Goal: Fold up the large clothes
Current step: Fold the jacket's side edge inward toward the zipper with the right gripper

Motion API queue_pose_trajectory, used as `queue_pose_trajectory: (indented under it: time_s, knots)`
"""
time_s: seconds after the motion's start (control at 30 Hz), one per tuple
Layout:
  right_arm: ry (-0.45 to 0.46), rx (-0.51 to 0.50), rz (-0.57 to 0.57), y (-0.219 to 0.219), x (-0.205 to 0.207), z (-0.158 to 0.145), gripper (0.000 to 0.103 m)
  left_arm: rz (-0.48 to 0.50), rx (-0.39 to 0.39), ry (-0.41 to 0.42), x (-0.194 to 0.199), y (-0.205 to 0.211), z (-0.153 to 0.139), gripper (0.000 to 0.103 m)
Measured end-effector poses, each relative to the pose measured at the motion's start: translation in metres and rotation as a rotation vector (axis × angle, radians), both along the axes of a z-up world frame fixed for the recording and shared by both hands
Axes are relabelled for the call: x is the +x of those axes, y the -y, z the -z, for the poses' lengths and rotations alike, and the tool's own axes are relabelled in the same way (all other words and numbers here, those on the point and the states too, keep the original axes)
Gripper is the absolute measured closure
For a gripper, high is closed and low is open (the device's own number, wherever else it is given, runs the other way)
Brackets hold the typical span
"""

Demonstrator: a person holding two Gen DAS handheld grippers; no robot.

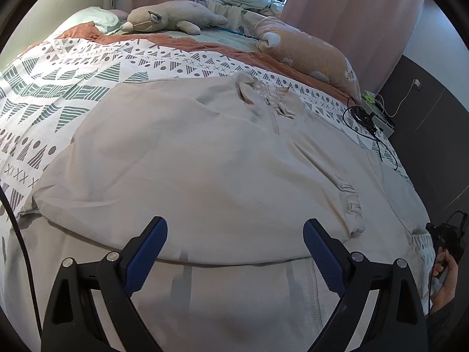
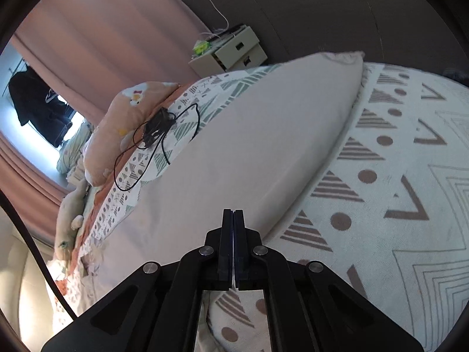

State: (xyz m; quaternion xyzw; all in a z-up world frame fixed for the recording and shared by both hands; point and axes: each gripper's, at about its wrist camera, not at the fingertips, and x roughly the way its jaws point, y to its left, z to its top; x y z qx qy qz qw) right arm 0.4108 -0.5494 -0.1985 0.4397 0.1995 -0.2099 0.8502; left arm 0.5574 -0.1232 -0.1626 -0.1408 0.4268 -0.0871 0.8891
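Beige garment (image 1: 205,161) lay spread across the patterned bedspread (image 1: 58,94); left gripper (image 1: 234,252) hovered over it, fingers released, while right gripper (image 2: 233,214) was clenched over its edge, apparently empty.

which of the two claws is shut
The right claw: its fingers are pressed together over the beige garment. The left claw gapes wide.

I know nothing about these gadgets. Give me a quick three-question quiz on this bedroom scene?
1. True or false: the left gripper stands open over the beige garment.
2. Which lies on the bed's far side: A) stuffed animal B) laptop C) suitcase?
3. Fill in: the right gripper is ____.

Key: 1 true; 2 A; 3 shut, its tips at the garment's edge; whether cloth is pinched cannot be told.
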Motion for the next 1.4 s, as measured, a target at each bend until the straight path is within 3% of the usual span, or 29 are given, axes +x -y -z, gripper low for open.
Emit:
queue_pose_trajectory:
  time_s: [0.17,0.2,0.27,0.3,0.33,0.57,0.63,0.73,0.8,0.9,1.0,1.17,1.4]
  knots:
    - [-0.042,0.029,0.023,0.013,-0.001,0.007,0.102,-0.018,-0.011,-0.002,0.002,-0.002,0.0,0.007]
    - [-0.045,0.032,0.031,0.016,-0.002,0.008,0.094,-0.019,-0.014,-0.003,0.003,-0.002,0.0,0.007]
    - [-0.05,0.05,0.043,0.022,-0.004,0.01,0.059,-0.017,-0.011,-0.004,0.003,0.0,0.001,0.007]
    - [-0.045,0.059,0.048,0.024,-0.004,0.012,0.029,-0.016,-0.007,-0.005,0.003,0.0,0.001,0.007]
    - [-0.021,0.068,0.053,0.026,-0.007,0.013,0.024,-0.015,-0.004,-0.006,0.003,0.0,0.002,0.007]
    - [0.065,0.119,0.073,0.043,-0.013,0.033,0.028,-0.009,0.015,-0.017,0.005,0.004,0.007,0.007]
    - [0.05,0.12,0.092,0.05,-0.012,0.038,0.056,-0.005,0.019,-0.022,0.006,0.006,0.009,0.007]
    - [0.055,0.154,0.117,0.06,-0.009,0.049,0.072,0.001,0.023,-0.031,0.008,0.007,0.011,0.007]
    - [0.065,0.155,0.114,0.066,-0.003,0.051,0.075,0.004,0.026,-0.033,0.007,0.007,0.012,0.007]
    - [0.045,0.15,0.113,0.068,0.005,0.052,0.099,0.003,0.015,-0.033,0.007,0.006,0.011,0.007]
    - [0.058,0.095,0.109,0.058,0.004,0.038,0.102,0.0,0.001,-0.024,0.006,0.005,0.008,0.007]
    - [0.131,-0.035,0.031,0.028,0.0,-0.011,0.102,-0.006,-0.029,-0.009,0.002,0.002,0.002,0.007]
    - [0.241,-0.075,-0.107,-0.027,-0.012,-0.053,0.102,-0.001,-0.069,0.008,-0.002,0.0,-0.006,0.007]
